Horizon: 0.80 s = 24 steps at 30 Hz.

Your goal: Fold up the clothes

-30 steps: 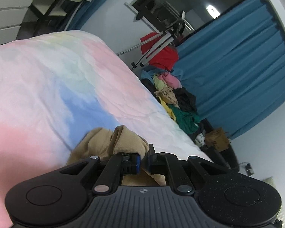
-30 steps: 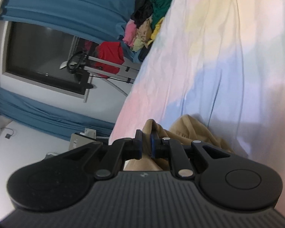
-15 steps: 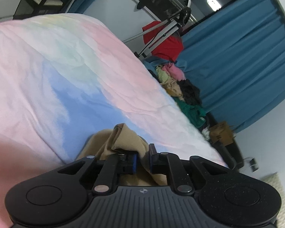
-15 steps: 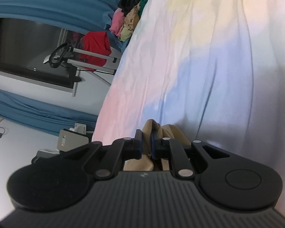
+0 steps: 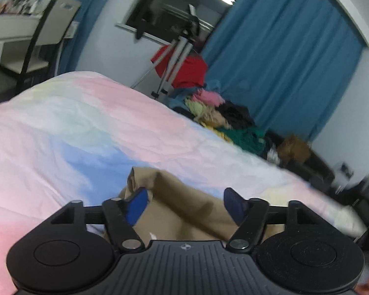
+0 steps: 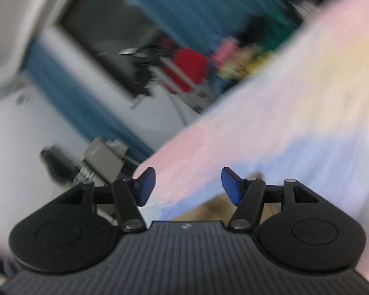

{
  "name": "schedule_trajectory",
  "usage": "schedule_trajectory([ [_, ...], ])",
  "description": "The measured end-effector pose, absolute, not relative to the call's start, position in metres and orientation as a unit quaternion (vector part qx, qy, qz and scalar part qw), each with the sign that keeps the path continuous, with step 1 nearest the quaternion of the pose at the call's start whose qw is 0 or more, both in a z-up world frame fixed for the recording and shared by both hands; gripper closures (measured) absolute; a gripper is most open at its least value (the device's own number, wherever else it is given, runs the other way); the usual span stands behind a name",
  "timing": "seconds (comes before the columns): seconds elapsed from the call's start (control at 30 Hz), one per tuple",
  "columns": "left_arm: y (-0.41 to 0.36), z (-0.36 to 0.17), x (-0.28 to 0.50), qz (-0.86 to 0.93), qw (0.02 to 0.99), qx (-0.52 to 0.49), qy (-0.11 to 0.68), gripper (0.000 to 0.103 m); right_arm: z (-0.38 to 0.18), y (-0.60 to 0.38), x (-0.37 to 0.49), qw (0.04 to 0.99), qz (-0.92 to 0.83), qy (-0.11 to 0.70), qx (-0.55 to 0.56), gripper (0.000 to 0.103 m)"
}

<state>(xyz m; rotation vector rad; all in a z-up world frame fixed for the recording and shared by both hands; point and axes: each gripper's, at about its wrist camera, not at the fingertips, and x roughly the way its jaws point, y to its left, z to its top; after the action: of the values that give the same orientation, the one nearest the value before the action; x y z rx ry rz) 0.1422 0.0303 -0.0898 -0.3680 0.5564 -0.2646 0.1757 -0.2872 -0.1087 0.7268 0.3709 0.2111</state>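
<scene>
Now that both sets of jaws are being held wide, where half a second earlier each was clamped on cloth, the tan garment [image 5: 184, 211] is being left lying on the bed [image 5: 69, 132], directly beneath the left gripper [image 5: 184, 202]; only a sliver of it is being shown under the right gripper [image 6: 188, 185], whose view is blurred. A fold is judged to be just completed or a regrasp prepared. Farther off, unfolded clothes [image 5: 223, 120] are being kept heaped beside the bed; no container is discernible.
</scene>
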Motion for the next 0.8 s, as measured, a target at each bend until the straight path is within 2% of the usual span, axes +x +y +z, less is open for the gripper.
schedule_trajectory([
  [0.03, 0.028, -0.091, 0.14, -0.131, 0.937, -0.169, 0.276, 0.032, -0.104, -0.28, 0.174, 0.917, 0.12, 0.183, 0.333, 0.042],
  [0.1, 0.023, -0.092, 0.134, -0.131, 0.94, -0.147, 0.279, 0.032, -0.105, -0.268, 0.176, 0.919, 0.135, 0.214, 0.302, 0.061],
  [0.17, 0.017, -0.094, 0.131, -0.132, 0.942, -0.124, 0.283, 0.032, -0.111, -0.257, 0.18, 0.917, 0.14, 0.254, 0.276, 0.075],
  [0.2, 0.015, -0.095, 0.131, -0.131, 0.943, -0.114, 0.284, 0.032, -0.117, -0.255, 0.183, 0.916, 0.136, 0.27, 0.265, 0.077],
  [0.37, 0.004, -0.106, 0.145, -0.111, 0.947, -0.073, 0.291, 0.032, -0.143, -0.247, 0.2, 0.914, 0.102, 0.33, 0.212, 0.078],
  [0.8, 0.0, -0.126, 0.183, -0.097, 0.944, -0.032, 0.314, 0.032, -0.167, -0.249, 0.244, 0.929, 0.048, 0.314, 0.189, 0.08],
])
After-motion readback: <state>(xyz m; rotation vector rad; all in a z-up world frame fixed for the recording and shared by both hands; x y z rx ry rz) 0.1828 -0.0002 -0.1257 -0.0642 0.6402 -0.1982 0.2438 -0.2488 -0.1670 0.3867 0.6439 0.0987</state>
